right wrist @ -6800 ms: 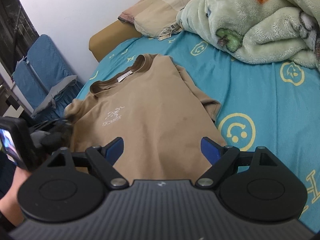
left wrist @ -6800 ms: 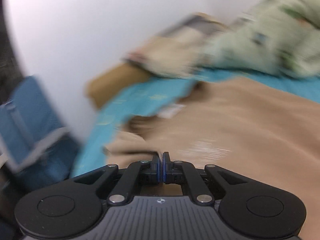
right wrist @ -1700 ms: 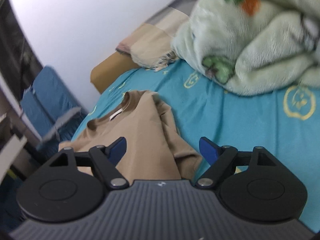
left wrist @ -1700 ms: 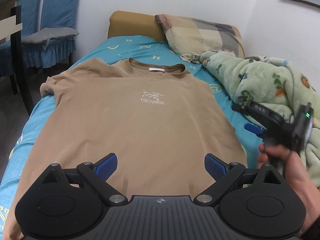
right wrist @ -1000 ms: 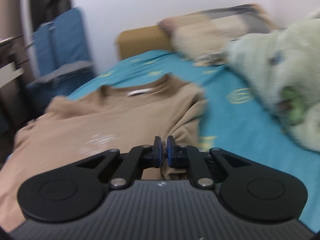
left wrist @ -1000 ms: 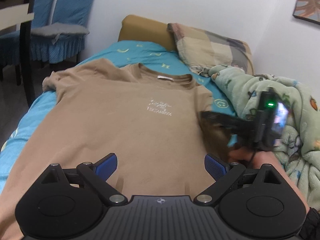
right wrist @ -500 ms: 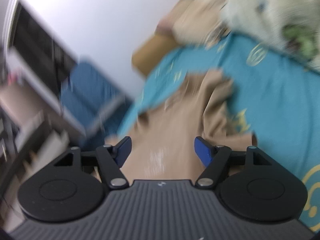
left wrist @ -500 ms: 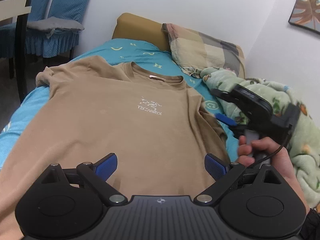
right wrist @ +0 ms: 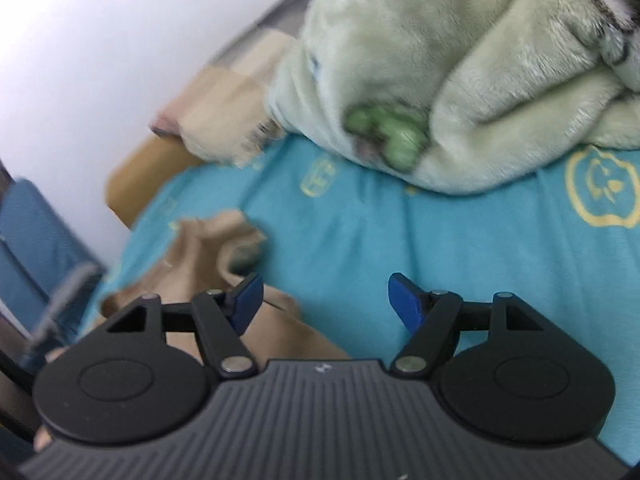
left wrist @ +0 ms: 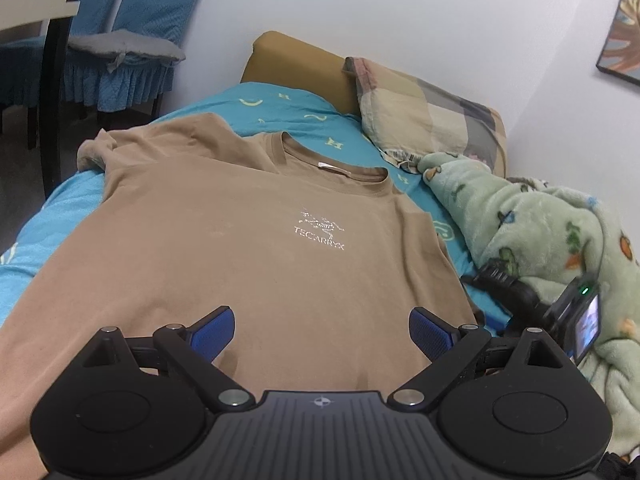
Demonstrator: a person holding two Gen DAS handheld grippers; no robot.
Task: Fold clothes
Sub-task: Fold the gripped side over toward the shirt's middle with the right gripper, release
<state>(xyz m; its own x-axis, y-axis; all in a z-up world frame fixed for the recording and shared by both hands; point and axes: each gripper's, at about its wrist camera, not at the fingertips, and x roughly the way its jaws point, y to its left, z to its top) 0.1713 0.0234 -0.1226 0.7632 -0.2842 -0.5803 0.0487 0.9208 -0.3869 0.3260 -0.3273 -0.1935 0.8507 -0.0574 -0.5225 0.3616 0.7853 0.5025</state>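
Left wrist view shows us the tan T-shirt (left wrist: 248, 248) lying face up on the turquoise sheet (left wrist: 280, 108), collar toward the plaid pillow (left wrist: 420, 116) and hem toward us. Its body is spread smooth. The sleeve on the side away from the green blanket (left wrist: 540, 220) lies out and rumpled; the sleeve on the blanket side does not show past the shirt's edge, and we cannot tell whether it is tucked under. We judge the folding barely begun: the body is still at full length, and the side folds and the final halving are all left.

Our left gripper (left wrist: 322, 330) hovers over the lower part of the shirt with its jaws wide apart, nothing between them and no pad on the cloth. Our right gripper (right wrist: 326, 300) is just off the shirt's blanket-side edge, jaws wide; only bare sheet lies between them, with the shirt's edge (right wrist: 224, 264) beside the jaw nearer the shirt.
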